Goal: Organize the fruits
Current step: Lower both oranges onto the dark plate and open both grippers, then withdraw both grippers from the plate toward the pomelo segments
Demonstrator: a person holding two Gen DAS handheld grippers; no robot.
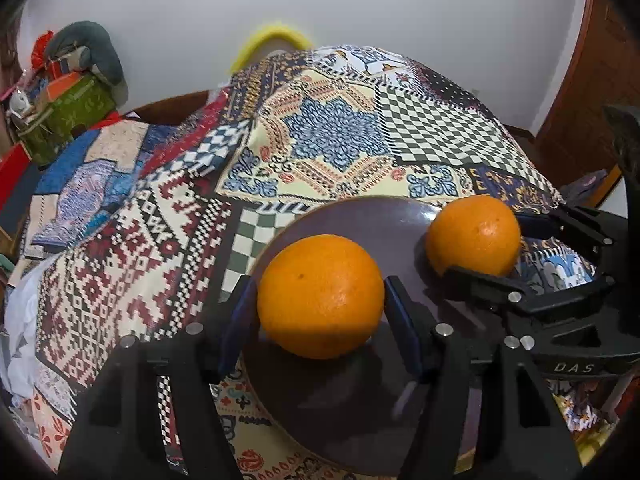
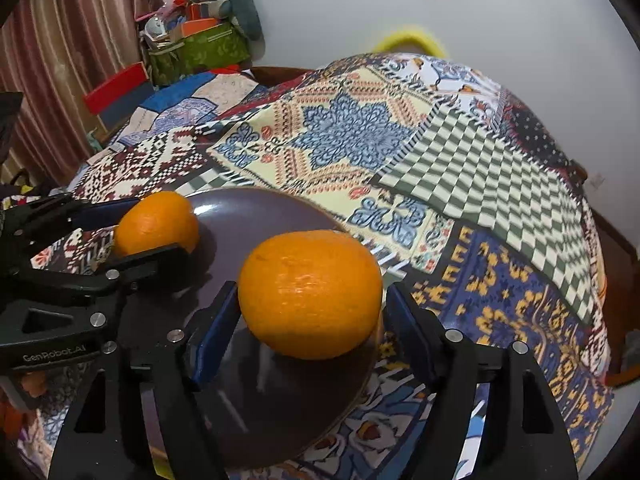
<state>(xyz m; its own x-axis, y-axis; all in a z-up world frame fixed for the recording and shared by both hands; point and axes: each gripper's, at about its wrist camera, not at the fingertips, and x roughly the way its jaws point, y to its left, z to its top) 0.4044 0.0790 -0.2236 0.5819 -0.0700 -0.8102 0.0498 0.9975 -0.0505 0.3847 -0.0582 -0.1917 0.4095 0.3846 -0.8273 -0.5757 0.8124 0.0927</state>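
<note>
A dark purple plate (image 1: 360, 216) lies on a patchwork tablecloth. My left gripper (image 1: 320, 304) is shut on an orange (image 1: 320, 296) just over the plate's left part. My right gripper (image 2: 310, 300) is shut on a second orange (image 2: 310, 294) at the plate's right edge. In the left wrist view the right gripper (image 1: 484, 238) and its orange (image 1: 474, 234) show at the right. In the right wrist view the plate (image 2: 260, 216) is below, and the left gripper (image 2: 154, 226) with its orange (image 2: 156, 222) is at the left.
The patterned tablecloth (image 1: 320, 140) covers the whole table. A green box of clutter (image 1: 68, 116) stands at the far left by the wall. A yellow curved thing (image 1: 272, 40) rises behind the table. A wooden door (image 1: 592, 80) is at the right.
</note>
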